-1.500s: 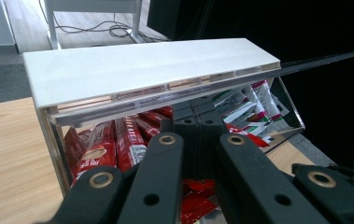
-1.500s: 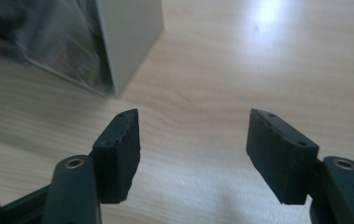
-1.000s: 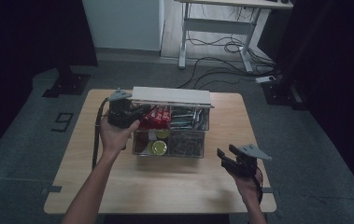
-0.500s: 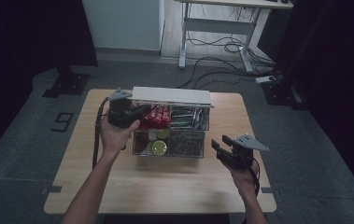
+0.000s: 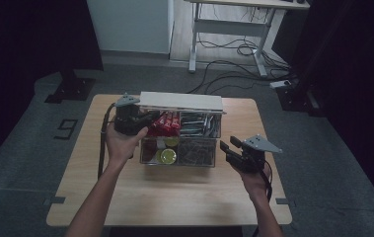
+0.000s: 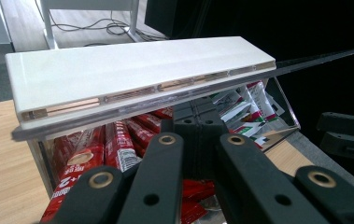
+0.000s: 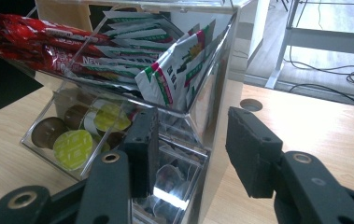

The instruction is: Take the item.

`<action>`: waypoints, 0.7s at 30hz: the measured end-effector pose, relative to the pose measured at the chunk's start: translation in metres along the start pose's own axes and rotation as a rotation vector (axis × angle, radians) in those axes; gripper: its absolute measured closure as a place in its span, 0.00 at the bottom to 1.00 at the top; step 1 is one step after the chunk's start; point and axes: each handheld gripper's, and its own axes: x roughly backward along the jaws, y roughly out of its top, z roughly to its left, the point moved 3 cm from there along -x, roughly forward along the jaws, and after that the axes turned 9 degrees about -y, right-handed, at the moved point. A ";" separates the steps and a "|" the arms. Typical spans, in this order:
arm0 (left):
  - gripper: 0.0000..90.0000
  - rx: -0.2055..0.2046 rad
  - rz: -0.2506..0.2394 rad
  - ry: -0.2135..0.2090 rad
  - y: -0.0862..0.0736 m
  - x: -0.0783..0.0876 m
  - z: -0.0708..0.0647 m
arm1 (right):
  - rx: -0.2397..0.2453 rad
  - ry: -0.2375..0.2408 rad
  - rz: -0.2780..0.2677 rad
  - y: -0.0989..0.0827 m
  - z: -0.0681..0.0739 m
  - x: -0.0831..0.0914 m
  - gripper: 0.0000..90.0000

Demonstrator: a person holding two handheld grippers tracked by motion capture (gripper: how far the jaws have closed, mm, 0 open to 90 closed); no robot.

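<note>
Partly, the white lid (image 6: 137,74) is hiding the clear box (image 5: 179,157). Left tongs (image 6: 194,122) are staying closed and empty beside red sachets (image 5: 166,122); right tongs (image 7: 191,149), closing, are gripping nothing.

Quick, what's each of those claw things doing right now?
Left gripper: jaws closed, at the left end of the clear organizer box; holding nothing I can make out.
Right gripper: open, empty, beside the box; its jaws have just been closing.

Both grippers (image 5: 226,146) black, brass-ringed screws on jaws, grey three-cornered top plates, black trailing cables; forearms bare.
</note>
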 end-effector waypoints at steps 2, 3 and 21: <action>1.00 0.000 -0.001 0.000 0.000 0.000 0.000 | -0.001 0.002 -0.001 0.002 0.001 -0.002 0.61; 1.00 -0.001 0.000 0.000 0.000 0.000 0.000 | 0.000 0.005 -0.001 0.003 0.002 -0.003 0.61; 1.00 0.000 -0.001 -0.004 0.000 -0.001 -0.001 | 0.046 0.029 0.001 0.024 0.020 -0.015 0.67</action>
